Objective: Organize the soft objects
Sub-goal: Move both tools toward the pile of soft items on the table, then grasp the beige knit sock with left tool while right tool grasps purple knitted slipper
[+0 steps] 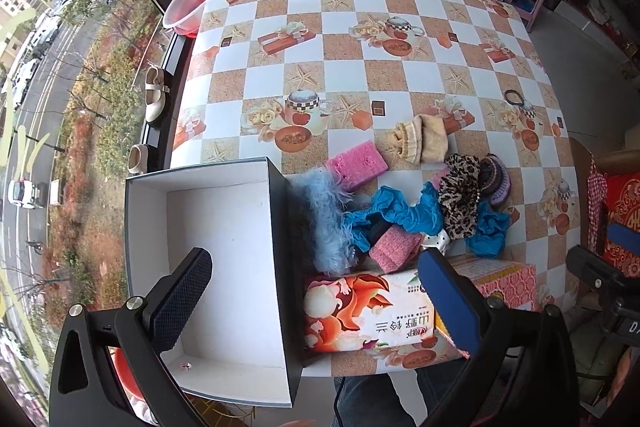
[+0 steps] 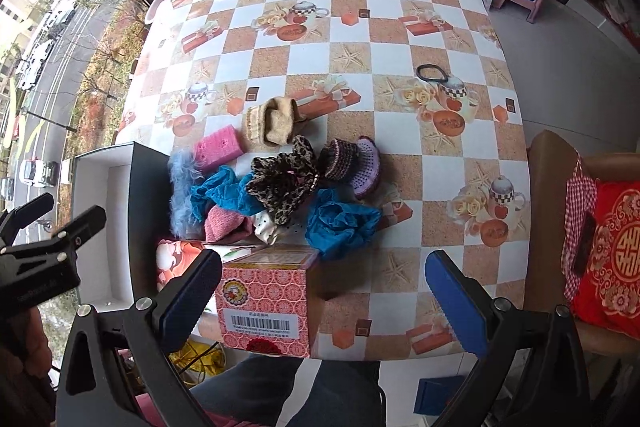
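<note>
Soft pile [image 1: 404,203] lies beyond both spread, empty tongs [image 1: 316,307].

Two handheld grippers, both with fingers spread wide and gripping nothing. The left gripper [image 1: 316,307] points forward and down, as does the right gripper [image 2: 324,299] (its body also shows at the right edge of the left wrist view). The person's legs show below.
</note>
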{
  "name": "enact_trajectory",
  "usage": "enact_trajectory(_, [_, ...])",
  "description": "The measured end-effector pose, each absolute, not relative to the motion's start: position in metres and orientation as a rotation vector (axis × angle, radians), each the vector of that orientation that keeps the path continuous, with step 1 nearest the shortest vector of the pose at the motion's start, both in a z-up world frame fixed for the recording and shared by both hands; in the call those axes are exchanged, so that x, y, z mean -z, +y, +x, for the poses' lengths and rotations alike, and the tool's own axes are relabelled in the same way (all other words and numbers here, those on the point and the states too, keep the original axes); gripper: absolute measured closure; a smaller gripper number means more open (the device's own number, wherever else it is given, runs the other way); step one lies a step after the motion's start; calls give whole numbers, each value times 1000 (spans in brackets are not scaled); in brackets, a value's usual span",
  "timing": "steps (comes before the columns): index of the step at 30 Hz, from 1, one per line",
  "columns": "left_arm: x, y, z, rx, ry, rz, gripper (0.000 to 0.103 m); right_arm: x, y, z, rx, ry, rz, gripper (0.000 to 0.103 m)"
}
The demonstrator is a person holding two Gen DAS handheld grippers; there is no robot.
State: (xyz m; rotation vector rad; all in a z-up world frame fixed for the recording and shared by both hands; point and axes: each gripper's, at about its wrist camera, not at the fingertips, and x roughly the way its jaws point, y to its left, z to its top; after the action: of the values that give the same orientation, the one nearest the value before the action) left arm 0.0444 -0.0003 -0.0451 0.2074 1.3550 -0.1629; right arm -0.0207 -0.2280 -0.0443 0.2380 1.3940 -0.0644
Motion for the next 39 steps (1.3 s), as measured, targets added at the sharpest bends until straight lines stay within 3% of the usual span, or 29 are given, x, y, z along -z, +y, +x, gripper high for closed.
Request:
enact_trajectory(9, [92, -26, 110, 147, 1489, 178, 0, 74, -268, -17, 118, 1440, 329, 0])
enact_trajectory(14, [110, -84, 137, 289, 1452, 191, 0, 99, -289, -6, 134, 1462, 372, 1])
enact_trajectory(22, [177, -155, 160, 319, 1549, 329, 0, 151, -307, 30, 147, 1508, 370, 0])
enact_trajectory(31, [241, -171, 176, 193, 1593, 434, 0, 228, -296, 68, 53, 1582, 416, 0])
enact_trajectory(35, [251, -170, 185, 135, 1559, 456, 0, 238, -323, 72, 218, 1594, 314, 1])
enact_trajectory(39, [259, -174, 189, 140, 1574, 455, 0, 231, -370, 63, 289, 1556, 432, 1])
